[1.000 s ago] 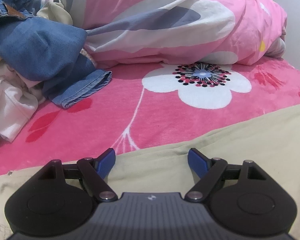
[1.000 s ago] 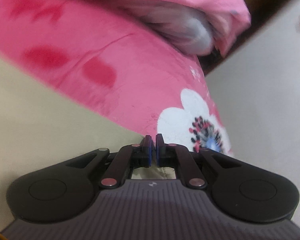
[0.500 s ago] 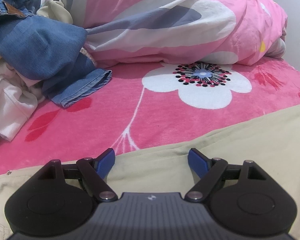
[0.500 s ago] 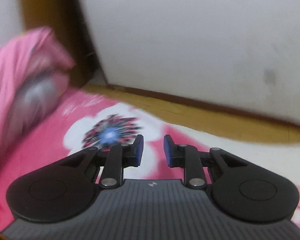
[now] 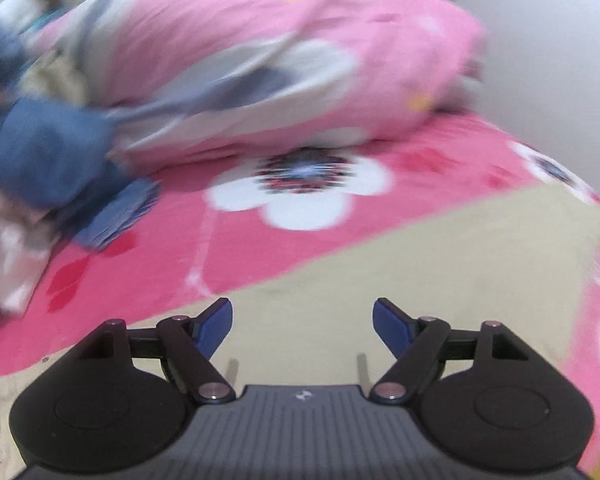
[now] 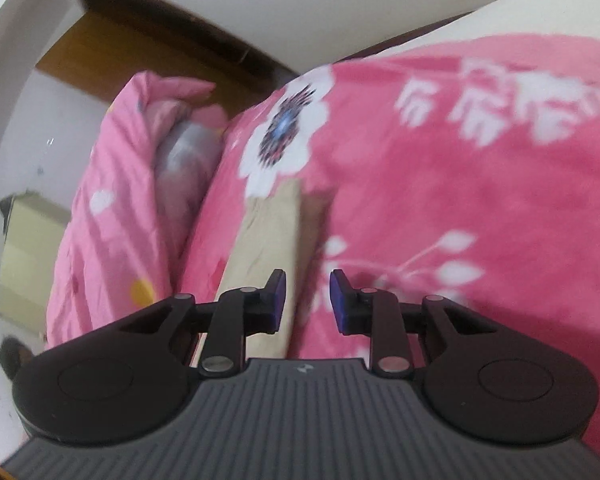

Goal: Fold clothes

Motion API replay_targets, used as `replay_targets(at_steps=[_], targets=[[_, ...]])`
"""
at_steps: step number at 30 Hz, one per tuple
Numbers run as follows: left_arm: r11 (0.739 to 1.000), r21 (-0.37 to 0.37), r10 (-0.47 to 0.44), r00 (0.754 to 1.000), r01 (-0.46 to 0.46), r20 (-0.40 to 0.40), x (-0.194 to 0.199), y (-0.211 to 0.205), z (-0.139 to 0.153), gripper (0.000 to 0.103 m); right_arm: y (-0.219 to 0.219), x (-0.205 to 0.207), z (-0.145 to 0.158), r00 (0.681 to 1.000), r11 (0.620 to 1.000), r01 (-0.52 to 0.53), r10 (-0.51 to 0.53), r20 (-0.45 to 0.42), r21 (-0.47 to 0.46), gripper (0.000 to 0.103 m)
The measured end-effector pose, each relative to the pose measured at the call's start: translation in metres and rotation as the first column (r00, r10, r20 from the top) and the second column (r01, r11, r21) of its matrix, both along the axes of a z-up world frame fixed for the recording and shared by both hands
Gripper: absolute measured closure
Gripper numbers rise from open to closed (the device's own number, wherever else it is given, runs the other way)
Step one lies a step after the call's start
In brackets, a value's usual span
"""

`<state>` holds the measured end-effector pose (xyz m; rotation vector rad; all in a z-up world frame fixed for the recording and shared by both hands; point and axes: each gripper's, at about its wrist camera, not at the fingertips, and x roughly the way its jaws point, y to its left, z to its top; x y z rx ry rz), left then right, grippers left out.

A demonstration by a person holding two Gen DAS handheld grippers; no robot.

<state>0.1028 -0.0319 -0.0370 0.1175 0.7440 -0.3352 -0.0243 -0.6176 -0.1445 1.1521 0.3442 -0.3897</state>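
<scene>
Both views have shifted since the earlier frames: the left wrist view now sits higher and is blurred, and the right wrist view has rolled so the bedspread tilts steeply. The right gripper (image 6: 308, 300), whose pads met a second ago, has just been opening its jaws; nothing lies between them.

At the far left of the left view, the blue jeans (image 5: 48, 152) and a white garment (image 5: 12, 256) lie heaped on the pink floral bedspread (image 5: 260, 248), with the rolled pink duvet (image 5: 300, 56) behind them. Across the lower centre and right spreads the beige garment (image 5: 440, 256), flat on the bed. The left gripper (image 5: 302, 326) hovers over its near part with jaws wide apart and empty.

In the right view the beige garment shows as a narrow strip (image 6: 266, 248) left of centre, just ahead of the left fingertip (image 6: 278, 300).

The step in hand looks like re-gripping for another fold. It would go best with each gripper taking one corner of the same edge, pinching every layer, then lifting together so the cloth stays taut and lands square.
</scene>
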Motion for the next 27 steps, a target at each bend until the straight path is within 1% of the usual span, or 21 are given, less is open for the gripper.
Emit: replay_targets(at_steps=[2,3,6,7,8,9,10,11,13,14,16,17,18,19,20,22,24,25,27], targets=[[0.993,0.027,-0.112,0.994,0.112,0.008,-0.028,-0.011,0.005,0.022,0.004,0.005,-0.001,1.000,1.000,-0.017,0.017,0.004,0.017,0.078],[0.987,0.048,-0.153,0.988,0.152,0.013,-0.042,-0.017,0.005,0.022,0.006,0.008,-0.003,1.000,1.000,-0.023,0.023,-0.005,0.020,0.078],[0.964,0.112,-0.248,0.968,0.242,0.045,-0.079,-0.031,-0.002,0.023,0.008,0.020,-0.003,0.999,1.000,-0.026,0.026,-0.033,-0.015,0.078],[0.953,0.133,-0.281,0.958,0.272,0.054,-0.089,-0.036,-0.007,0.024,0.009,0.022,-0.003,0.999,0.999,-0.030,0.029,-0.038,-0.028,0.078],[0.941,0.154,-0.315,0.947,0.303,0.063,-0.099,-0.041,-0.011,0.028,0.007,0.024,-0.003,0.999,0.999,-0.031,0.030,-0.036,-0.028,0.080],[0.929,0.179,-0.340,0.938,0.323,0.069,-0.107,-0.046,-0.017,0.035,0.005,0.025,-0.004,0.999,0.999,-0.028,0.028,-0.029,-0.017,0.082],[0.920,0.203,-0.356,0.932,0.336,0.068,-0.113,-0.052,-0.021,0.043,0.004,0.025,-0.005,0.999,1.000,-0.029,0.029,-0.019,-0.008,0.089],[0.909,0.229,-0.371,0.927,0.349,0.059,-0.118,-0.057,-0.027,0.046,0.003,0.025,-0.004,0.999,0.999,-0.033,0.033,-0.011,-0.007,0.094],[0.899,0.240,-0.386,0.921,0.365,0.046,-0.123,-0.063,-0.034,0.056,0.006,0.025,0.002,0.999,0.999,-0.040,0.039,-0.014,-0.037,0.096],[0.895,0.250,-0.394,0.918,0.371,0.051,-0.125,-0.064,-0.037,0.059,0.007,0.025,0.005,0.999,0.997,-0.046,0.045,-0.016,-0.059,0.099],[0.884,0.271,-0.410,0.910,0.380,0.062,-0.130,-0.067,-0.043,0.068,0.011,0.025,0.011,0.997,0.992,-0.070,0.068,-0.023,-0.106,0.100],[0.879,0.281,-0.418,0.906,0.384,0.067,-0.132,-0.069,-0.045,0.071,0.012,0.025,0.014,0.996,0.988,-0.082,0.078,-0.031,-0.129,0.101],[0.871,0.303,-0.426,0.902,0.387,0.075,-0.135,-0.071,-0.048,0.077,0.013,0.025,0.017,0.996,0.985,-0.089,0.084,-0.036,-0.149,0.102],[0.863,0.322,-0.434,0.897,0.389,0.080,-0.135,-0.072,-0.050,0.079,0.014,0.025,0.020,0.995,0.981,-0.095,0.089,-0.040,-0.169,0.102],[0.855,0.341,-0.442,0.893,0.390,0.086,-0.136,-0.074,-0.053,0.079,0.014,0.025,0.022,0.995,0.980,-0.096,0.092,-0.034,-0.174,0.102],[0.845,0.361,-0.453,0.887,0.395,0.089,-0.135,-0.077,-0.057,0.079,0.012,0.024,0.023,0.996,0.985,-0.082,0.078,-0.031,-0.154,0.102],[0.834,0.381,-0.465,0.880,0.400,0.093,-0.136,-0.080,-0.061,0.078,0.010,0.024,0.022,0.998,0.988,-0.059,0.053,-0.044,-0.141,0.098],[0.828,0.390,-0.472,0.877,0.403,0.095,-0.136,-0.082,-0.063,0.078,0.009,0.024,0.021,0.998,0.990,-0.046,0.040,-0.051,-0.132,0.098],[0.817,0.409,-0.484,0.869,0.407,0.102,-0.137,-0.085,-0.066,0.078,0.007,0.023,0.015,0.999,0.995,-0.028,0.024,-0.039,-0.092,0.098]])
